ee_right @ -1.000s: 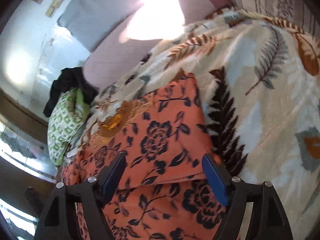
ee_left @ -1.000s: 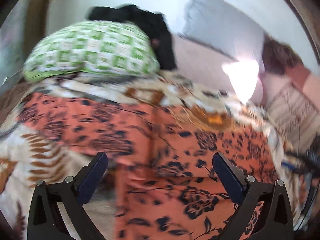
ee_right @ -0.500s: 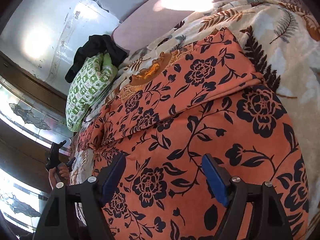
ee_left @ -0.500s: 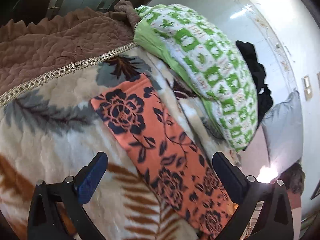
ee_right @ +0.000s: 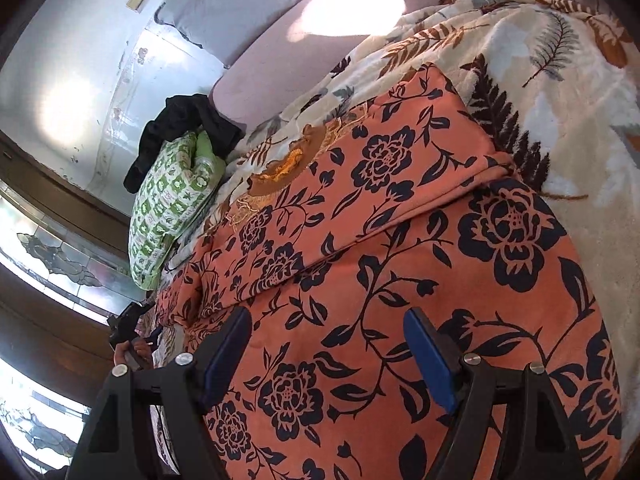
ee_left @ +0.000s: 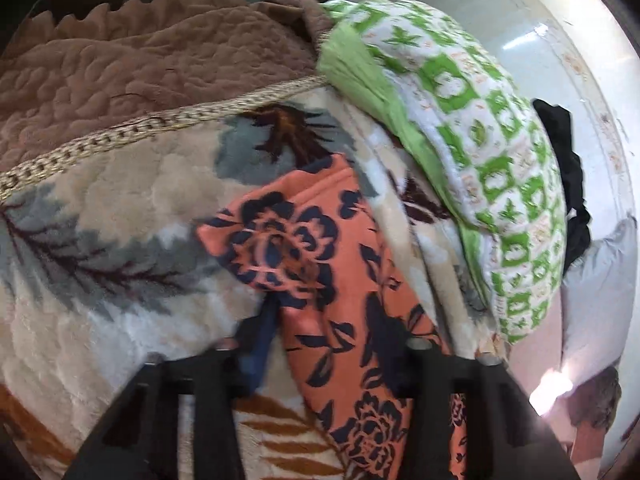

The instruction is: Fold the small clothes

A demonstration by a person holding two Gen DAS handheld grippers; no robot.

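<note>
An orange garment with dark blue flowers [ee_right: 400,240] lies spread on the leaf-patterned blanket [ee_right: 560,80], with one part folded over. In the left wrist view its narrow end [ee_left: 280,240] rises bunched between the jaws of my left gripper [ee_left: 332,320], which are closing on it. One blue pad [ee_left: 260,340] shows and the other is hidden behind the cloth. My right gripper [ee_right: 328,360] hovers open just over the wide part of the garment, nothing between its pads. The hand holding the left gripper [ee_right: 128,332] shows at the far end.
A green-and-white pillow [ee_left: 480,160] lies beside the garment's end, with a black garment [ee_right: 180,128] behind it. A brown quilt [ee_left: 140,72] borders the blanket. A grey pillow [ee_right: 240,4] and a pink sheet lie further off, near the wall.
My left gripper swung over to the garment's narrow end, rolled, dropped, and its jaws went from wide open to nearly closed on the cloth. The right gripper drifted over the wide part, still open.
</note>
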